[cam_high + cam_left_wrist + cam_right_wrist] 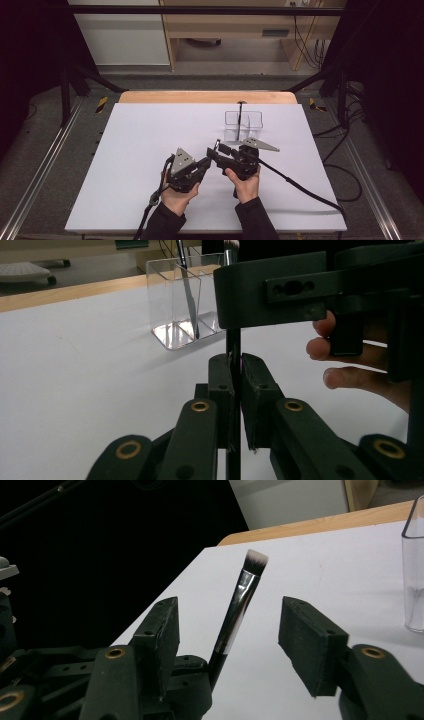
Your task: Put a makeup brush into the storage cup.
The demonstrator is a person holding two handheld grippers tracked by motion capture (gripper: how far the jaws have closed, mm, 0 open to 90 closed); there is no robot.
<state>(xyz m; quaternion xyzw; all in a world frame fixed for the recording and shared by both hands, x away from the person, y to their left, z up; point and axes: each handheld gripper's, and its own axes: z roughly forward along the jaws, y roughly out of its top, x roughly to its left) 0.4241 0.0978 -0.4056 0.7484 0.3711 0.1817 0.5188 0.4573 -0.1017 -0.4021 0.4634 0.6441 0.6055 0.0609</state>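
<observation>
Right gripper view is showing the right gripper (227, 630) gaping around the makeup brush (240, 602), which the left gripper (236, 382) is clamping; the clear organizer (243, 125) at one o'clock is probably waiting for it

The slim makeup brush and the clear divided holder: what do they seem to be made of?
The slim black-handled makeup brush seems to have a polished metal ferrule, since it mirrors light, a glossy black handle, probably plastic or lacquered wood, and soft pale bristles. The clear divided holder looks like acrylic or similar hard plastic: transparent, with bright edges and thin walls.
</observation>
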